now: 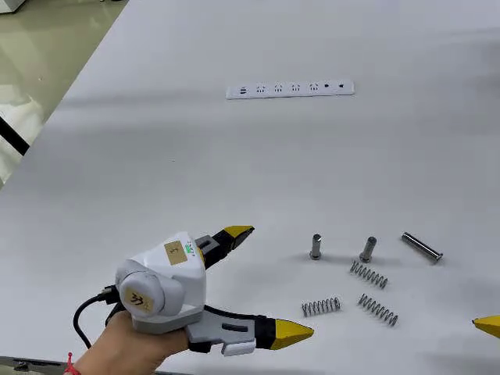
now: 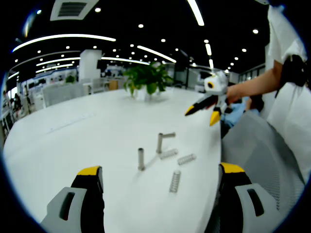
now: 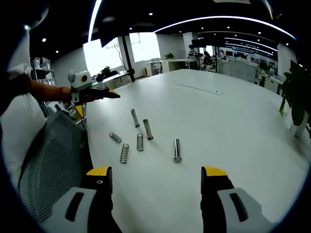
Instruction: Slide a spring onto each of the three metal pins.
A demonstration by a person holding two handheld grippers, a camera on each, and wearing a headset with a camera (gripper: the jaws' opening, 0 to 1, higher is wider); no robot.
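Two metal pins [image 1: 316,246] [image 1: 367,249] stand upright on the white table [image 1: 156,156], and a third pin [image 1: 422,247] lies flat to their right. Three springs [image 1: 369,274] [image 1: 321,306] [image 1: 378,309] lie loose just in front of them. My left gripper [image 1: 266,283] is held open to the left of the springs, with nothing between its yellow tips. One yellow tip of the right gripper [image 1: 488,324] pokes in at the right edge. The right gripper view has its own jaws [image 3: 156,171] wide apart, with the lying pin [image 3: 178,150] ahead of them.
A white power strip [image 1: 290,89] lies flat further back on the table. The table's near edge runs just below the left gripper. A potted plant [image 2: 148,77] stands at the far end, and a grey mesh chair [image 2: 262,155] sits beside the table.
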